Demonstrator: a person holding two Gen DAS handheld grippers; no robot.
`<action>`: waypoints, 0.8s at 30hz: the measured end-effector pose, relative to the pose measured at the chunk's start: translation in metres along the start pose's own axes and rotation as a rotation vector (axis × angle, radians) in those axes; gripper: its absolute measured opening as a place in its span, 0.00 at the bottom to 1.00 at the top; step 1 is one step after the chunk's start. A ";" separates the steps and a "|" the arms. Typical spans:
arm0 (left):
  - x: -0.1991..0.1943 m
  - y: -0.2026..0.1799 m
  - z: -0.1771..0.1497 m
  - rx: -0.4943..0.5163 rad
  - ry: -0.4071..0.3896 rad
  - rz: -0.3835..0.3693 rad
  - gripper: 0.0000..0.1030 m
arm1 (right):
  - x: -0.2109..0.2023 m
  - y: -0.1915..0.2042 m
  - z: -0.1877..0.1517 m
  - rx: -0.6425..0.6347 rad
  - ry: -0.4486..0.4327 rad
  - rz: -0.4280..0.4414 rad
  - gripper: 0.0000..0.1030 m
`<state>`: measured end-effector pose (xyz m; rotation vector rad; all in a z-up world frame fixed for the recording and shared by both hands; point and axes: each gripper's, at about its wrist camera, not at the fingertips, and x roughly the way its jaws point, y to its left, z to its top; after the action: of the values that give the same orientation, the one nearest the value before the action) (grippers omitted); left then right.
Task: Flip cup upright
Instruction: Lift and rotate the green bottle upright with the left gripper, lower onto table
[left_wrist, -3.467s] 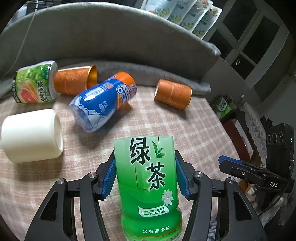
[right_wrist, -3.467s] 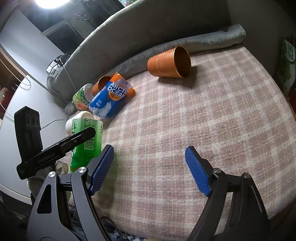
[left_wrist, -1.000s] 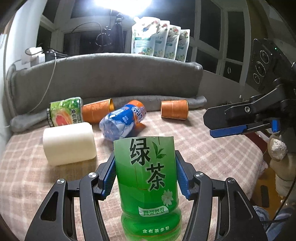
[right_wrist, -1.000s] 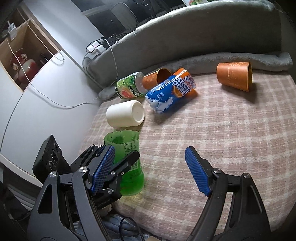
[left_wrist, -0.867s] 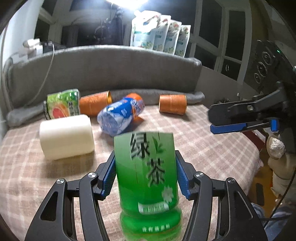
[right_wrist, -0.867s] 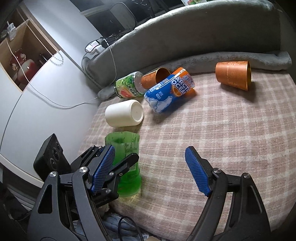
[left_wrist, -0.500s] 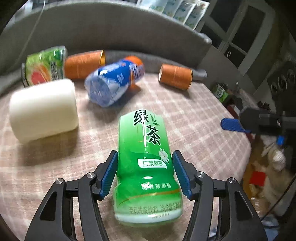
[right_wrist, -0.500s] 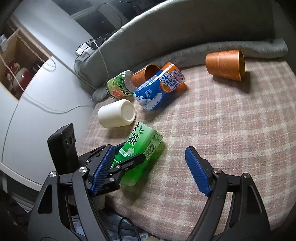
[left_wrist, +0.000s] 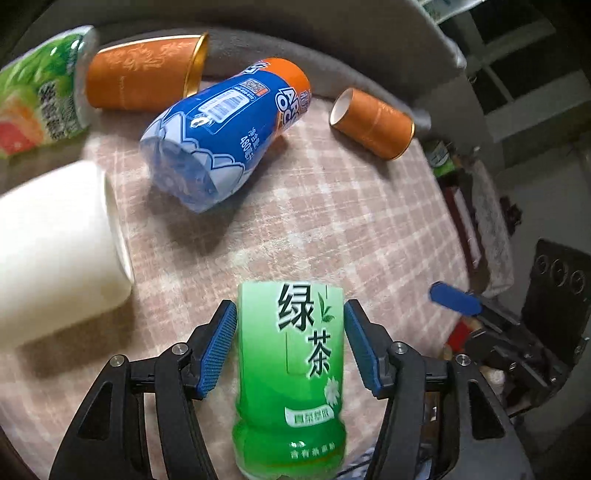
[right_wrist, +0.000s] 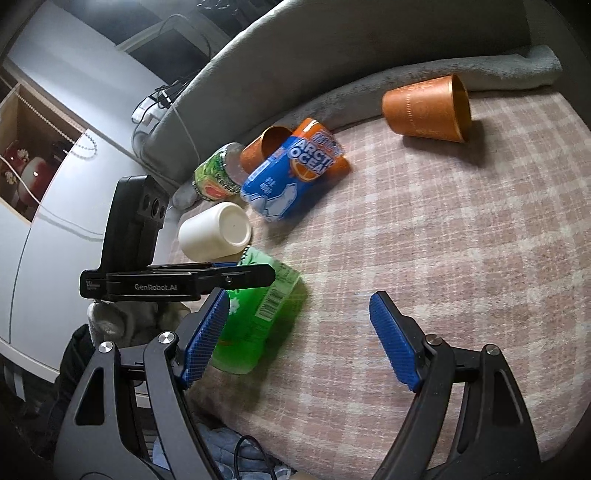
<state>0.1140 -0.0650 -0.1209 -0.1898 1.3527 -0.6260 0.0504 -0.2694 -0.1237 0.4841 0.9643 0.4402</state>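
A green tea cup (left_wrist: 291, 373) made from a cut bottle lies on its side on the checked cloth, open end away from me. My left gripper (left_wrist: 290, 343) straddles it with the blue pads a little apart from its sides. In the right wrist view the green cup (right_wrist: 258, 317) lies under the left gripper (right_wrist: 207, 280). My right gripper (right_wrist: 299, 343) is open and empty above the cloth near the front.
On their sides lie a white cup (left_wrist: 55, 243), a blue Arctic Ocean cup (left_wrist: 229, 129), two orange cups (left_wrist: 144, 70) (left_wrist: 373, 122) and a green-red cup (left_wrist: 40, 96). A grey cushion (right_wrist: 332, 48) curves round the back. The cloth's edge (left_wrist: 454, 221) drops off at right.
The green cup was upright in my left gripper a second ago; it has tipped over and now lies on the cloth. The left pads have come off its sides.
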 end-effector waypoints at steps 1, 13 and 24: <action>0.001 -0.001 0.002 0.006 0.008 0.002 0.56 | -0.001 -0.002 0.001 0.004 -0.003 -0.004 0.79; -0.030 -0.040 -0.013 0.177 -0.207 0.122 0.55 | -0.005 -0.013 0.003 0.016 -0.016 -0.019 0.79; -0.039 -0.066 -0.032 0.240 -0.573 0.169 0.55 | -0.012 -0.014 0.002 0.008 -0.039 -0.041 0.79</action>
<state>0.0600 -0.0915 -0.0636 -0.0515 0.7261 -0.5326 0.0484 -0.2881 -0.1228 0.4777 0.9366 0.3886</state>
